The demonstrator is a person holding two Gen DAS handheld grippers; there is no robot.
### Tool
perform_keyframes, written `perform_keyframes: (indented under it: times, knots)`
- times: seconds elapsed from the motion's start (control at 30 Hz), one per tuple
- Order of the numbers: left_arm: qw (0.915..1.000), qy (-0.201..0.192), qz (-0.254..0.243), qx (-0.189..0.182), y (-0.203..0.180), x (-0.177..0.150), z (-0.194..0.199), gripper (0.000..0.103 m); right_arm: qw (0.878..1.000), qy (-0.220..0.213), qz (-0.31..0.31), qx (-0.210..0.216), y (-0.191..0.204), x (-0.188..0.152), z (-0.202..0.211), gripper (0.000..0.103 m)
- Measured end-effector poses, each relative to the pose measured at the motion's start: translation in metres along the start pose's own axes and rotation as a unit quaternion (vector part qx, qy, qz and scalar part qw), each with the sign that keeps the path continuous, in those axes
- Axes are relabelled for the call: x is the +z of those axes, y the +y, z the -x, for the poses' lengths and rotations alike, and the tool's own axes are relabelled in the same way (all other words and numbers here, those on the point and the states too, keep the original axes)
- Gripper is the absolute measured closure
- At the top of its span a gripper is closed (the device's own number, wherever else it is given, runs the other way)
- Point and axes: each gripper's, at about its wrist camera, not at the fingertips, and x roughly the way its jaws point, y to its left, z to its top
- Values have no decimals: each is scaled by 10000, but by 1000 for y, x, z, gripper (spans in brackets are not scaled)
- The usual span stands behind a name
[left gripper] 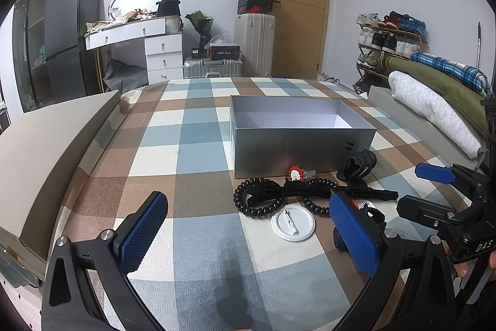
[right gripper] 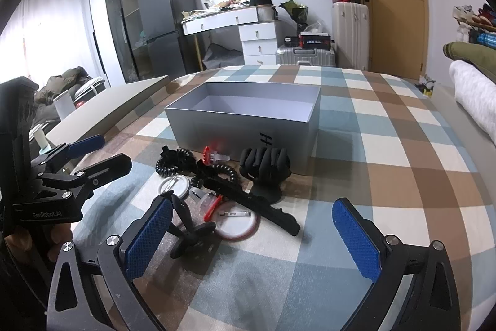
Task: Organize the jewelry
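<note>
Both grippers hang apart and empty over the checked bedspread (left gripper: 198, 145), our left gripper (left gripper: 248, 238) near the white pin badge (left gripper: 293, 223), our right gripper (right gripper: 251, 238) facing the pile. We see the black spiral hair tie (left gripper: 257, 202), claw clip (right gripper: 265, 165) and long black clip (right gripper: 254, 202) heaped just before the open grey box (left gripper: 297, 145), probably so that each piece needs only a short lift into it.
</note>
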Motion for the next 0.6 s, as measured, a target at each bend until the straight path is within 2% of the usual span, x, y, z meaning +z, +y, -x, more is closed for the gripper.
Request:
perform_keyframes:
  times: [0.47, 0.6]
  knots:
    - [10000, -14, -13, 9, 0, 1, 1, 1, 10000, 20, 45, -10, 1, 0, -2, 0]
    - [9999, 43, -20, -130, 4, 0, 4, 1, 10000, 8, 60, -28, 0, 1, -1, 0]
